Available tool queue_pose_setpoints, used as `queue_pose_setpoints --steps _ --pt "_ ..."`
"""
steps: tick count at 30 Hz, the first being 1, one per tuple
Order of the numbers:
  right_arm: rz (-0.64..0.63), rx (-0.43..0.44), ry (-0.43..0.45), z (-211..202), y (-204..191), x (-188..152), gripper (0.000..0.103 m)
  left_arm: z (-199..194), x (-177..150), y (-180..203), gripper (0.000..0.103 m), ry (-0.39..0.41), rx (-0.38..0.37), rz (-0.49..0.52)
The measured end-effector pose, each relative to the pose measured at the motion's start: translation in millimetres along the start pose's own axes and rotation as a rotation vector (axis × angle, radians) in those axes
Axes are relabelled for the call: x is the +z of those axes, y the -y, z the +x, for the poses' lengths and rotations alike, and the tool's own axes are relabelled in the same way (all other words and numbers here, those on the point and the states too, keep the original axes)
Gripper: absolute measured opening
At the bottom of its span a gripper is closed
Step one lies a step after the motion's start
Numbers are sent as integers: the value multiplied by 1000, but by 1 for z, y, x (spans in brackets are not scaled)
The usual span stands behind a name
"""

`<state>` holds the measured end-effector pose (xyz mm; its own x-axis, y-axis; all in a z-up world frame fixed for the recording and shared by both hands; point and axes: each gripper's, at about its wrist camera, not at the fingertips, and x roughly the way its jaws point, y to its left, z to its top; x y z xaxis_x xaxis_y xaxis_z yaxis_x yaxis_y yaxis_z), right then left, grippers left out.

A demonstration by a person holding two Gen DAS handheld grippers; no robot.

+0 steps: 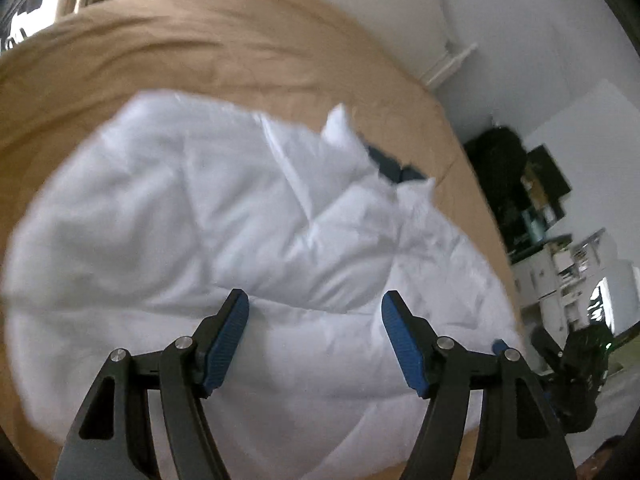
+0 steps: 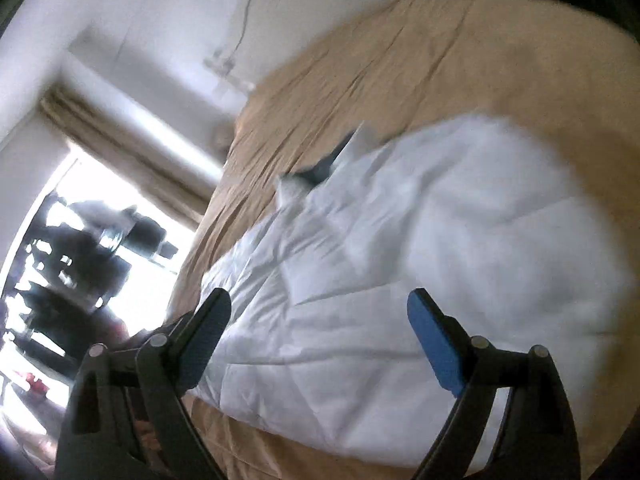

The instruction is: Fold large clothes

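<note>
Nearest, left tongs (image 1: 316, 312) spread wide, blue pads gripping nothing, hovering over the near part of the white padded garment (image 1: 208, 216). Right tongs (image 2: 320, 312) likewise wide apart and empty, above the garment's (image 2: 400, 240) near edge. Garment spread crumpled on the tan bedspread (image 1: 160, 52), dark lining (image 1: 390, 164) showing at its far collar end. Beyond the bedspread (image 2: 400, 60), white wall and a bright window. No legible writing; both views blurred.
</note>
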<state>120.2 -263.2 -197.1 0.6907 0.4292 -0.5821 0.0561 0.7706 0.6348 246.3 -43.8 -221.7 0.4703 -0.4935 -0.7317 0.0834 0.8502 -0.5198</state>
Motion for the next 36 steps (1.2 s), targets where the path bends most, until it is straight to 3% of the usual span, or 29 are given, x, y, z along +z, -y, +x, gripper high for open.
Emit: queue_pose_setpoints --steps 3,5,9,17,21,26,28,31,33,36 --pt "-16 -69 -55 46 8 -6 88 28 -2 10 70 44 115 103" --pt "-116 -139 -41 64 13 -11 88 34 -4 13 70 72 199 176" --pt "-298 -289 -10 72 16 -20 87 42 -11 6 71 98 253 203" --pt "-357 -461 12 63 32 -9 87 49 -6 -8 73 120 356 240" --pt "-374 -497 25 65 39 -7 87 46 -1 -22 73 113 399 222" --pt "-307 -515 34 45 47 1 87 23 13 -29 70 129 536 183" --pt "-277 -484 56 36 35 12 88 2 23 -14 71 180 498 173" --pt "-289 -449 46 46 8 35 88 1 41 17 74 177 420 221" --pt "-290 -425 4 66 -8 52 89 16 57 40 74 146 361 262" --pt "-266 -430 -69 104 -21 73 89 50 78 62 74 108 384 327"
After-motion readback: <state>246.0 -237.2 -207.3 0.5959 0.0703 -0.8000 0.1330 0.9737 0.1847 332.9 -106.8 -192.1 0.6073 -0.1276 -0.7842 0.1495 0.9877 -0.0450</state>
